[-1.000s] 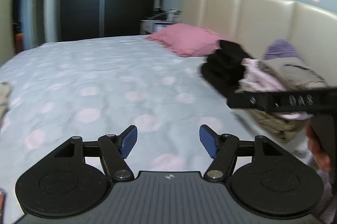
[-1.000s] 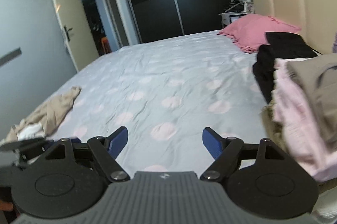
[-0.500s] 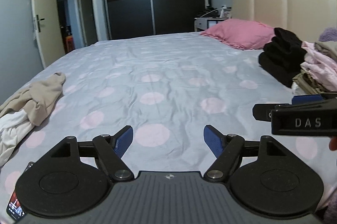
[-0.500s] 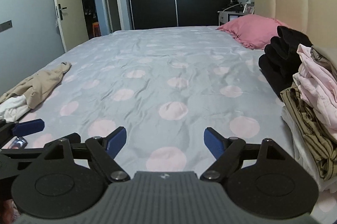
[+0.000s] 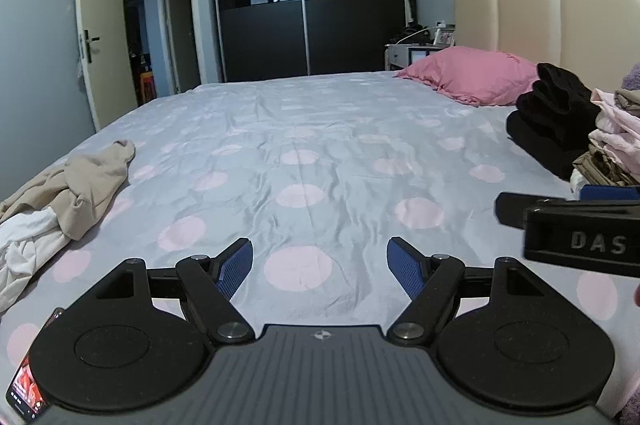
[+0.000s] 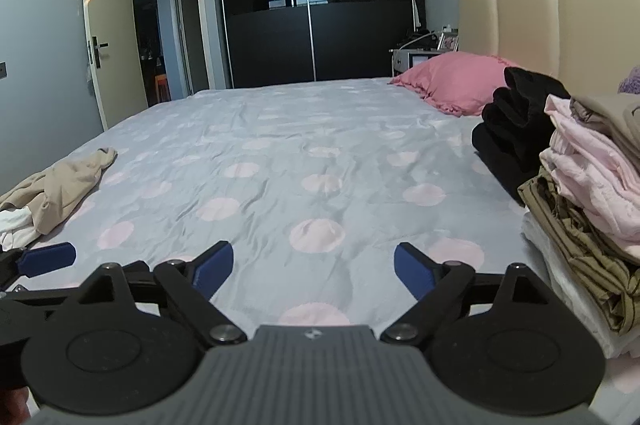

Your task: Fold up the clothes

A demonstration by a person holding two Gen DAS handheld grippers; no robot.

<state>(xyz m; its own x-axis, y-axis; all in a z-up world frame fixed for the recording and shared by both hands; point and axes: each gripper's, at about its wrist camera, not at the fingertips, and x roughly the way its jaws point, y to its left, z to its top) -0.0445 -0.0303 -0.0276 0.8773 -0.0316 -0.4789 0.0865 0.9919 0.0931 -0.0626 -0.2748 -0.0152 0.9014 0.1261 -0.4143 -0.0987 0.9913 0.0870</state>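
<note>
Two grippers hover over the bed (image 5: 320,129), both empty. Left gripper (image 5: 320,267): fingers apart. Right gripper (image 6: 313,267): fingers apart. Crumpled beige garment (image 5: 86,181) lies with a white garment (image 5: 24,245) at the bed's left edge. Folded stack (image 6: 588,185) sits at right, beside black clothes (image 6: 512,129) and pink pillow (image 5: 472,75).

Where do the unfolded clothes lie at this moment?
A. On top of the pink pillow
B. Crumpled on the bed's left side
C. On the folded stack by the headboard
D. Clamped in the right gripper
B: the crumpled beige and white clothes lie on the bed at left, while both grippers are open and empty.
</note>
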